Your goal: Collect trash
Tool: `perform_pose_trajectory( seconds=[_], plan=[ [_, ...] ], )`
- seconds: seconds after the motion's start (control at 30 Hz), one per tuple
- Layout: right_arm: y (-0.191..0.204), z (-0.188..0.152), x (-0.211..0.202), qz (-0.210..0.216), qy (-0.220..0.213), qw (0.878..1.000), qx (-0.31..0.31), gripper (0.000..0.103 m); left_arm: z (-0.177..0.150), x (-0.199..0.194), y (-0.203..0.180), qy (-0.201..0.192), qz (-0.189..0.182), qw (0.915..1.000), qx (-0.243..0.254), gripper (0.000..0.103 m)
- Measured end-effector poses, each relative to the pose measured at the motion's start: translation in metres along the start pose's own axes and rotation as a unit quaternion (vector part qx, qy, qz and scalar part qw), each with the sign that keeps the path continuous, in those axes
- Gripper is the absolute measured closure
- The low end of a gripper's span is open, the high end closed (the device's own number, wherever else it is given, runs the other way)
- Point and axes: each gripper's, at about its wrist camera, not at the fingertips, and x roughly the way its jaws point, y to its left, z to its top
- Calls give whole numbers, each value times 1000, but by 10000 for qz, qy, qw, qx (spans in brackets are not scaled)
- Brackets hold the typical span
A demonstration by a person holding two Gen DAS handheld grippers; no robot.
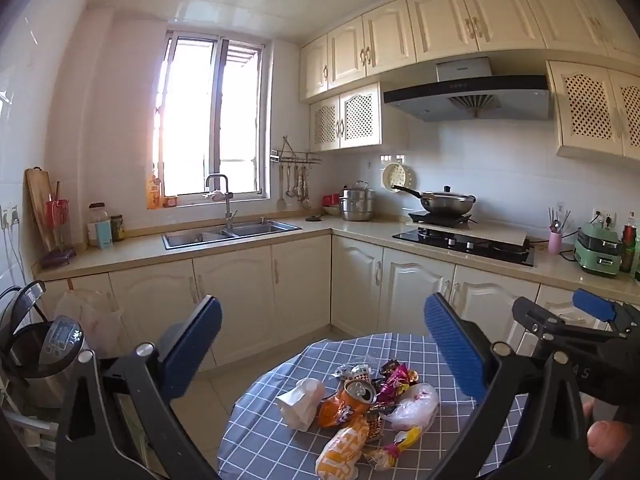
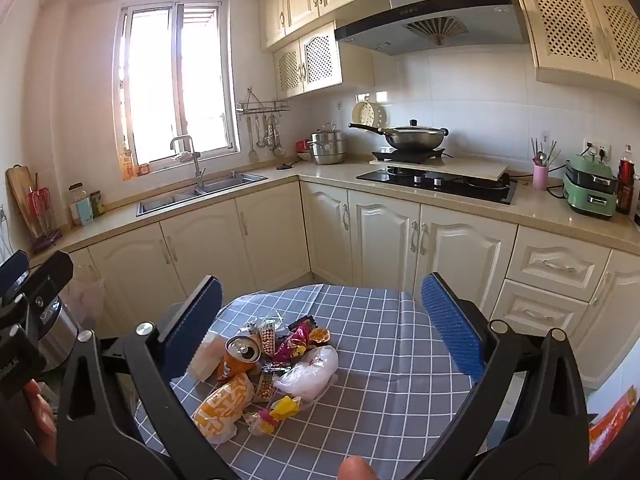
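A small pile of trash lies on a round table with a grey checked cloth (image 1: 272,440) (image 2: 392,340). It holds a crushed orange can (image 1: 352,398) (image 2: 240,354), a crumpled white tissue (image 1: 300,400) (image 2: 206,354), an orange-and-white wrapper (image 1: 342,448) (image 2: 224,404), a white plastic bag (image 1: 414,406) (image 2: 310,372) and purple snack wrappers (image 1: 394,382) (image 2: 294,340). My left gripper (image 1: 322,344) (image 2: 24,280) hovers open above and short of the pile. Beside it, my right gripper (image 2: 324,320) (image 1: 560,312) is also open and holds nothing.
A steel kettle (image 1: 48,360) stands left of the table. A thin plastic bag (image 1: 92,316) (image 2: 86,292) hangs on the cabinet front under the counter. Cream cabinets, a sink (image 1: 228,234) and a hob (image 2: 436,184) line the far walls. Bare floor separates table and cabinets.
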Motion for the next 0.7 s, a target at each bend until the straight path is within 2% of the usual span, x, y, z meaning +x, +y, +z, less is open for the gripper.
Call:
perform_pose_trajectory(
  seconds=[0.7],
  plan=[
    [0, 3, 1, -6, -43, 10000, -10, 5, -4, 3, 3, -13, -107, 9999, -84, 4]
  ],
)
